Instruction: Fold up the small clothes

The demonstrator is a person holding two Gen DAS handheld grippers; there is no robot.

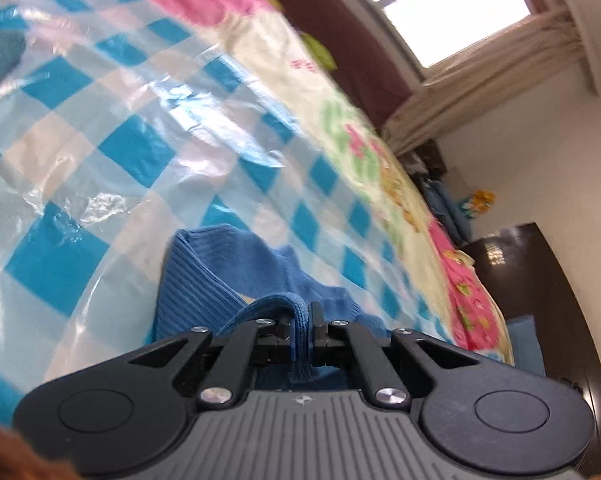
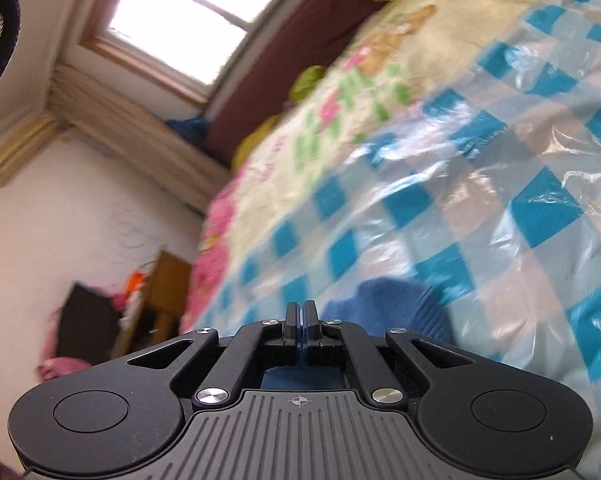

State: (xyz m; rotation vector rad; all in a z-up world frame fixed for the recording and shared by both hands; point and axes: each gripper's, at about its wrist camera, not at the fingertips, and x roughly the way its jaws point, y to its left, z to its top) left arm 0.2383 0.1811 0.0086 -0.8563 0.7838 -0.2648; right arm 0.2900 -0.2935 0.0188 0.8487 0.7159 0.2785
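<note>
Left gripper clenched tight on a bunched fold of the blue knit garment, ribbed cloth squeezed up between the black fingers and spilling forward onto the checkered plastic sheet. Right gripper pinched nearly flat, only a thin blue sliver showing in the slit between its pads, so gripping the garment's edge; the rest of the blue knit bulging just beside it on the right, low over the same glossy blue-and-white sheet. Floral bedspread underneath, running off toward the window. No boxes or baskets visible in either view.
</note>
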